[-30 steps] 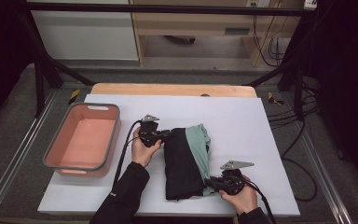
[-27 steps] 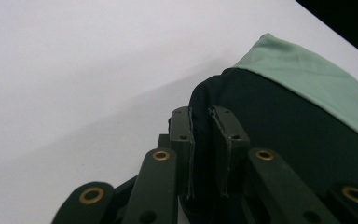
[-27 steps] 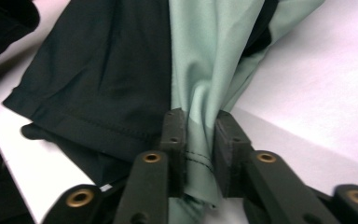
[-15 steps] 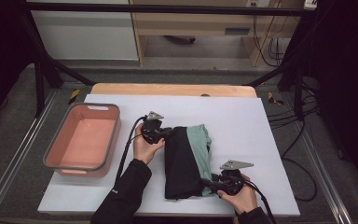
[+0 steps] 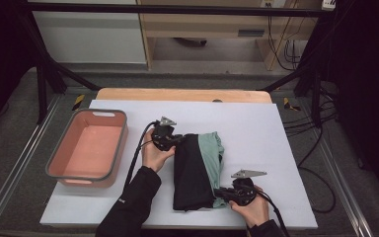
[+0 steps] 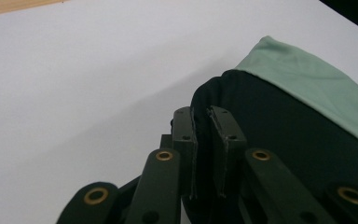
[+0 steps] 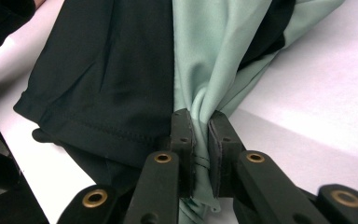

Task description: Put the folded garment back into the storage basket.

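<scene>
A folded garment (image 5: 197, 168), black with a mint-green side, lies mid-table on the white sheet (image 5: 256, 133). My left gripper (image 5: 178, 141) is at the garment's far left corner. In the left gripper view the left gripper (image 6: 201, 115) is shut on the black fabric (image 6: 279, 135), with the green layer (image 6: 307, 79) behind. My right gripper (image 5: 220, 191) is at the near right corner. Its jaws have just been closing, and in the right gripper view the right gripper (image 7: 200, 119) pinches a bunched fold of the green fabric (image 7: 209, 56) beside the black panel (image 7: 102, 70).
A salmon-pink tray (image 5: 84, 181) with a grey rim stands on the left of the sheet. A wooden board (image 5: 177, 95) edges the far side. Cables (image 5: 138, 148) trail from both grippers. Black frame posts and loose cables lie beyond the table's right side.
The left gripper has edged slightly right and away at the garment's far corner. The right hand has kept its place at the near corner.
</scene>
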`<state>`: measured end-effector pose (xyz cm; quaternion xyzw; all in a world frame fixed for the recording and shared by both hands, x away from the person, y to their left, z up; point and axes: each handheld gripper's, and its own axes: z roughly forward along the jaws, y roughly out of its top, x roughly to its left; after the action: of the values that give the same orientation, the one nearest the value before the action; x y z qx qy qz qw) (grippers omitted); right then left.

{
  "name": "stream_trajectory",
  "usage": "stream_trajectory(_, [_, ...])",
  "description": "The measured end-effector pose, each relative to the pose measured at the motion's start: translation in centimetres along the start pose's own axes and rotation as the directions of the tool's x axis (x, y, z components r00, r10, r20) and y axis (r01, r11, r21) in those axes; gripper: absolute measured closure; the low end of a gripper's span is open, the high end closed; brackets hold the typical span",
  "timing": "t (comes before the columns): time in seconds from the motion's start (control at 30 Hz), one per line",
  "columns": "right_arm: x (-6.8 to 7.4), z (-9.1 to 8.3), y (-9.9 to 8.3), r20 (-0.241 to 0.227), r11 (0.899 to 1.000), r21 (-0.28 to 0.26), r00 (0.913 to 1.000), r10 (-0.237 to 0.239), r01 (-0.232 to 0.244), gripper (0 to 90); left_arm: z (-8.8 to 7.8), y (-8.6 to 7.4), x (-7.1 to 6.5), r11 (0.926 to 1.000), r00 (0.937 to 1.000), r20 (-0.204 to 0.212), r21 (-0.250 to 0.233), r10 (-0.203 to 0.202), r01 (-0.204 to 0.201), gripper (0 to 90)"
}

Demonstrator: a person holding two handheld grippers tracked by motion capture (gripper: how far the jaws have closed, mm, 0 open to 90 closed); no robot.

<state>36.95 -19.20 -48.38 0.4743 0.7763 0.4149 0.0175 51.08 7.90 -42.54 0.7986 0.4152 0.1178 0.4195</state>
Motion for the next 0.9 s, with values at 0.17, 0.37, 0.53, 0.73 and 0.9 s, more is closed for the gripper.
stream_trajectory(0.17, [-0.1, -0.5, 0.3, 0.002, 1.000, -0.012, 0.9998, 0.020, -0.020, 83.0, -0.5, 0.6, -0.2, 0.9992, 0.9994, 0.012, -0.025, 0.032, -0.031, 81.1])
stream_trajectory(0.37, [-0.1, -1.0, 0.6, 0.006, 0.999, -0.042, 0.9998, 0.018, -0.018, 83.1, -0.6, 0.9, -0.3, 0.9974, 0.9985, 0.013, -0.049, 0.053, -0.053, 81.3])
stream_trajectory(0.53, [0.1, -1.5, 0.8, 0.012, 0.998, -0.056, 0.9998, 0.017, -0.017, 83.2, -1.0, 1.3, -0.3, 0.9954, 0.9975, 0.029, -0.072, 0.065, -0.063, 81.4])
stream_trajectory(0.73, [0.2, -1.8, 1.1, 0.024, 0.997, -0.074, 0.9997, 0.002, 0.000, 83.2, -1.6, 1.8, -0.4, 0.9936, 0.9964, 0.038, -0.087, 0.075, -0.072, 81.3])
stream_trajectory(0.9, [0.3, -2.1, 1.4, 0.039, 0.996, -0.086, 0.9992, -0.008, 0.011, 83.2, -2.2, 2.3, -0.8, 0.9904, 0.9945, 0.028, -0.098, 0.101, -0.098, 81.4])
